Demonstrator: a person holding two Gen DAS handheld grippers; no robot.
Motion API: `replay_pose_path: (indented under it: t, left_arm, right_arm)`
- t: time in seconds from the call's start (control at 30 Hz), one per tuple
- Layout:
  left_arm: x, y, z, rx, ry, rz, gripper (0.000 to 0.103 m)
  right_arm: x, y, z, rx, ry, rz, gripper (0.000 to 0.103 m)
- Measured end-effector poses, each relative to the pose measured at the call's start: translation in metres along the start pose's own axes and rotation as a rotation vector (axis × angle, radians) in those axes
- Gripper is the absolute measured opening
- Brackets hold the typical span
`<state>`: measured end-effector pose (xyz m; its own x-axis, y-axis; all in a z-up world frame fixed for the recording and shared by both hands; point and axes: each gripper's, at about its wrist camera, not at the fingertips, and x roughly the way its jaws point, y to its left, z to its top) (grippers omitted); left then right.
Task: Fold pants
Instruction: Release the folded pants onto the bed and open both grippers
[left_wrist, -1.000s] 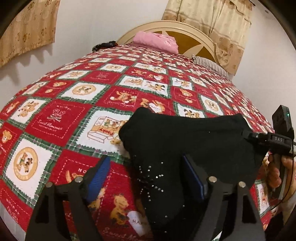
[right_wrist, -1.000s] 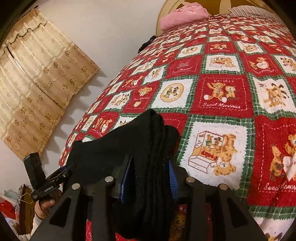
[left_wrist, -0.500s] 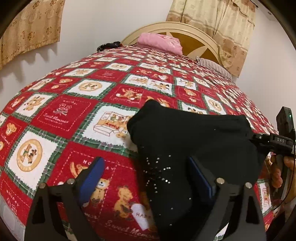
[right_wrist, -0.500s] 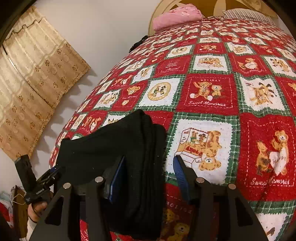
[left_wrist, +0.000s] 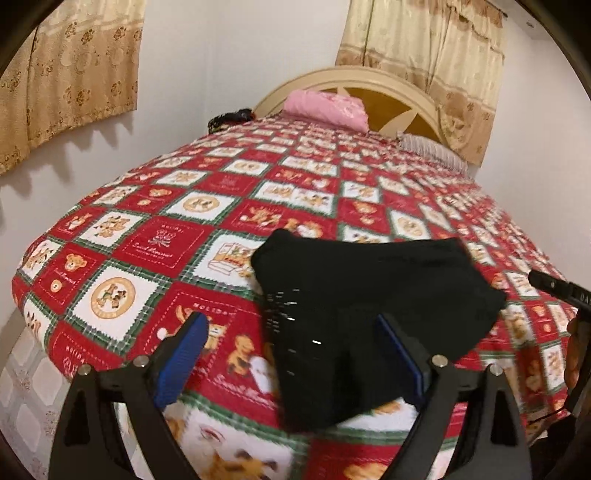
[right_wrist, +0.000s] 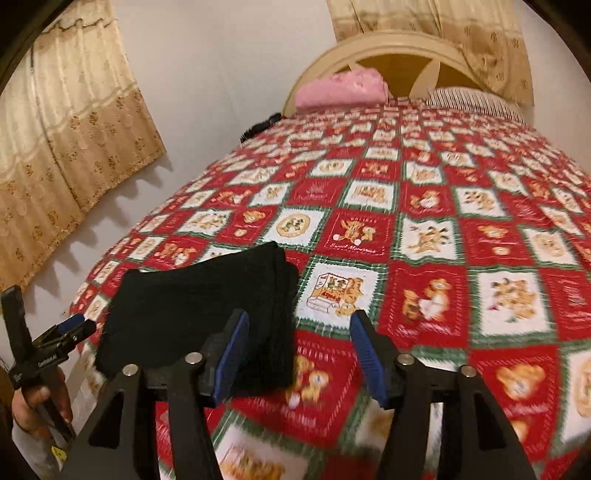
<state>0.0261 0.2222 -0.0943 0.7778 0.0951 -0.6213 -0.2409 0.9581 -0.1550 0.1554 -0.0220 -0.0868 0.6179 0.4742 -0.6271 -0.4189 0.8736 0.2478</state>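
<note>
Black pants (left_wrist: 369, 291) lie folded into a compact stack on the near end of the bed (left_wrist: 177, 236), over a red, white and green bear-print quilt (right_wrist: 461, 236). No containers show in either view. The left gripper (left_wrist: 291, 350) has its jaws spread wide, its blue pads clear of the cloth, and grips nothing. The right gripper (right_wrist: 299, 354) is opening; its jaws stand apart above the stack's right edge and the quilt, also gripping nothing. A folded pink cloth (left_wrist: 325, 109) and a striped pillow (right_wrist: 476, 101) rest by the cream headboard (right_wrist: 399, 48). Beige curtains (right_wrist: 70, 122) hang on the wall.
</note>
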Motion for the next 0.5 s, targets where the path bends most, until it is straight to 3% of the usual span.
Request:
replay_pose_path:
  t: [0.27,0.5]
  left_arm:
    - [-0.032,-0.024,0.001,0.009,-0.057,-0.032,0.096]
    - [-0.046,-0.04,-0.004,0.014,-0.062,-0.027,0.096]
  right_arm:
    - [-0.057,0.013,-0.022,-0.075,-0.028,-0.005,0.066]
    - [-0.085,0.024,-0.029,-0.144,-0.082,-0.019,0.07]
